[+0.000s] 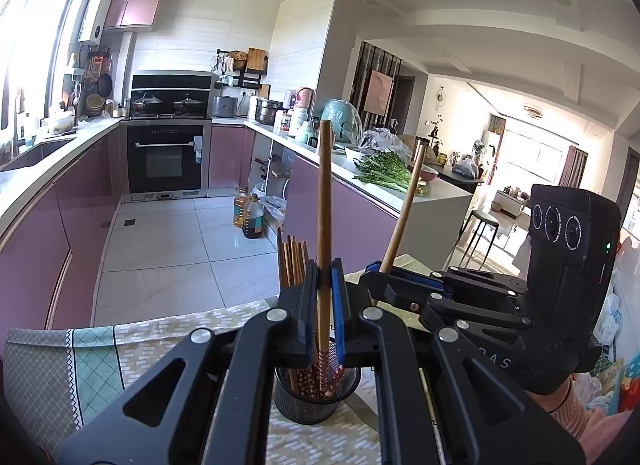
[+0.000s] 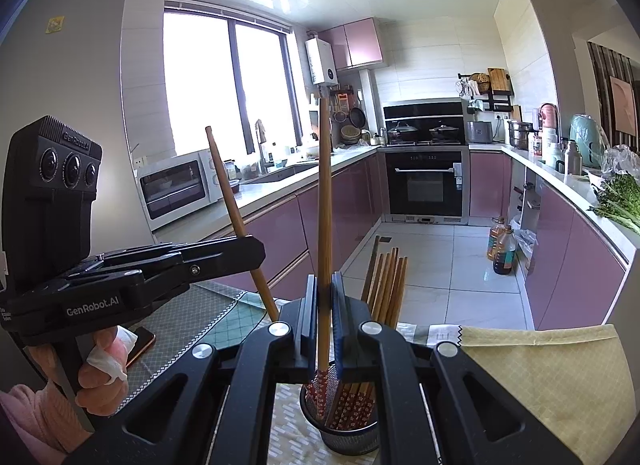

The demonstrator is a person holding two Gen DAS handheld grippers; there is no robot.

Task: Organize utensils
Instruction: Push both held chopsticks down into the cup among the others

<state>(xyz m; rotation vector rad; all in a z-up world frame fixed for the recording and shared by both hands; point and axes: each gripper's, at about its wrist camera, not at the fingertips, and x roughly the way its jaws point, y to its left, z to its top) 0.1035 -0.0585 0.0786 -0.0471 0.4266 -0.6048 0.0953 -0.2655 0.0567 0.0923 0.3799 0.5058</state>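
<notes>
A black mesh cup stands on the patterned tablecloth with several wooden chopsticks leaning in it, red patterned ends down. My left gripper is shut on one upright chopstick whose lower end reaches into the cup. To its right, my right gripper is shut on a second, slanted chopstick. In the right wrist view, the right gripper clamps its chopstick above the cup, and the left gripper holds the other chopstick.
A phone lies on the table by the person's left hand. A yellow cloth covers the table's right side. Beyond the table edge are a tiled floor, oil bottles and pink kitchen cabinets.
</notes>
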